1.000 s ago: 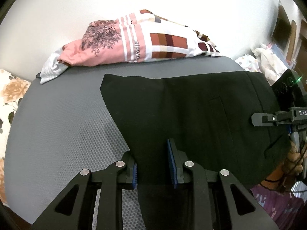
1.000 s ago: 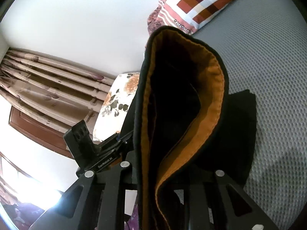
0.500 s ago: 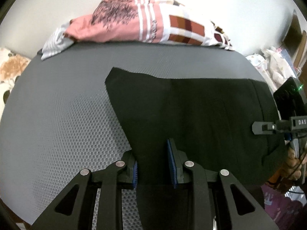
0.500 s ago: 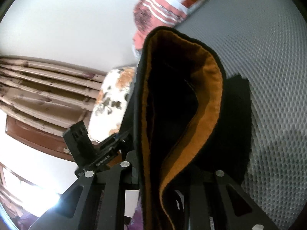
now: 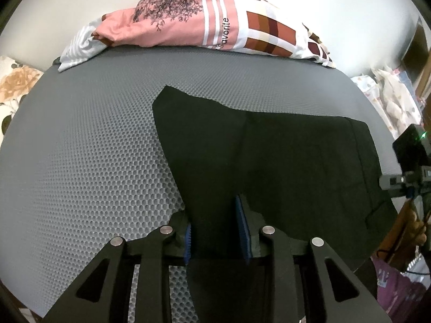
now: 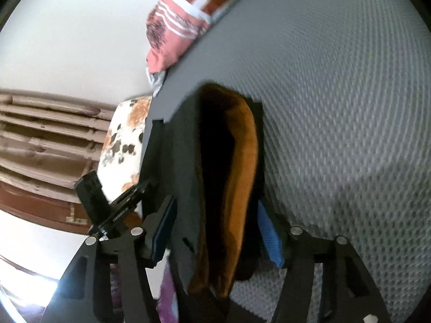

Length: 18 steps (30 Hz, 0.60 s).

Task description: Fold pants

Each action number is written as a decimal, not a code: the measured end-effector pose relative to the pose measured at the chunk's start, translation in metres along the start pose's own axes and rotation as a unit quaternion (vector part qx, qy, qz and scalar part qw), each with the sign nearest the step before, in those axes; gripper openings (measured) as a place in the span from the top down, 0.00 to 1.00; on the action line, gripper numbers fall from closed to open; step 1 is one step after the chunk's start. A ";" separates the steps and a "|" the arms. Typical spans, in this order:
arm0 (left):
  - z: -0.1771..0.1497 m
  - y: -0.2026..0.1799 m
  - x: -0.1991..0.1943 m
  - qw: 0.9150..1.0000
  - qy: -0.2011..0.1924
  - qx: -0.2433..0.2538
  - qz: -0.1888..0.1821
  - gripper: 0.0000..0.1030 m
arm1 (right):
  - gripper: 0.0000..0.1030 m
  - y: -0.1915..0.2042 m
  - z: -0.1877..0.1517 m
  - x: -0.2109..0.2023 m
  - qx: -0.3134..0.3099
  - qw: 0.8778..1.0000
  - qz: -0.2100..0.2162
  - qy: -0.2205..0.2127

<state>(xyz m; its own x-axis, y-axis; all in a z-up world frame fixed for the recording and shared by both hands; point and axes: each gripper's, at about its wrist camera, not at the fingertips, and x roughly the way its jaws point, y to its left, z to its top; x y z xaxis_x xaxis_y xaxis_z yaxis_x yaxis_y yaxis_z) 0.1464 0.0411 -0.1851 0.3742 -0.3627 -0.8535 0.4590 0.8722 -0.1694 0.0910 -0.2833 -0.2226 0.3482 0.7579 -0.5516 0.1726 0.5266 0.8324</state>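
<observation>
Left gripper (image 5: 215,231) nearly closed, blue pads pinching a fold of the black pants (image 5: 282,161). Right gripper (image 6: 215,231) opening, pads now clear of the cloth on both sides, the pants' waistband (image 6: 237,175) with orange lining standing between them. Pants spread flat on the grey mattress (image 5: 94,148), folded, one pointed corner toward the pink patterned pillow (image 5: 202,29) at the far edge. Small pocket slit visible near the right end.

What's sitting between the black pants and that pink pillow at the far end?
Nothing: only bare grey mat separates the pants from the pillow, seen in the left wrist view.
</observation>
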 end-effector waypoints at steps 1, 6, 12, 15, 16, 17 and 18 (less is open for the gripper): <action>0.000 0.001 0.001 1.000 0.001 -0.001 -0.001 0.70 | 0.40 -0.002 0.000 0.003 0.006 1.000 0.009 0.005; -0.002 0.012 0.008 0.999 0.013 -0.023 -0.024 0.68 | 0.23 0.006 0.016 0.014 0.000 0.999 0.035 0.008; -0.003 0.015 0.011 0.999 0.017 -0.026 -0.025 0.66 | 0.47 0.024 0.026 0.033 -0.052 0.998 0.026 0.036; -0.004 0.016 0.011 0.999 0.017 -0.024 -0.030 0.64 | 0.68 0.023 0.026 0.040 -0.055 0.997 0.013 0.048; -0.004 0.017 0.011 0.999 0.016 -0.024 -0.031 0.62 | 0.68 0.024 0.026 0.039 -0.060 0.997 0.012 0.049; -0.004 0.018 0.011 0.999 0.014 -0.023 -0.032 0.62 | 0.69 0.025 0.025 0.039 -0.066 0.996 0.010 0.053; -0.004 0.019 0.011 0.999 0.014 -0.022 -0.034 0.60 | 0.69 0.026 0.025 0.037 -0.071 0.996 0.010 0.056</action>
<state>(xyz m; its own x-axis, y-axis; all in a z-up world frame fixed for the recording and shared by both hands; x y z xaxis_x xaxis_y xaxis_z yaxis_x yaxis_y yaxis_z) 0.1556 0.0546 -0.2002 0.3206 -0.4133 -0.8523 0.4473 0.8592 -0.2483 0.1319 -0.2513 -0.2205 0.2441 0.8023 -0.5447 0.0326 0.5546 0.8315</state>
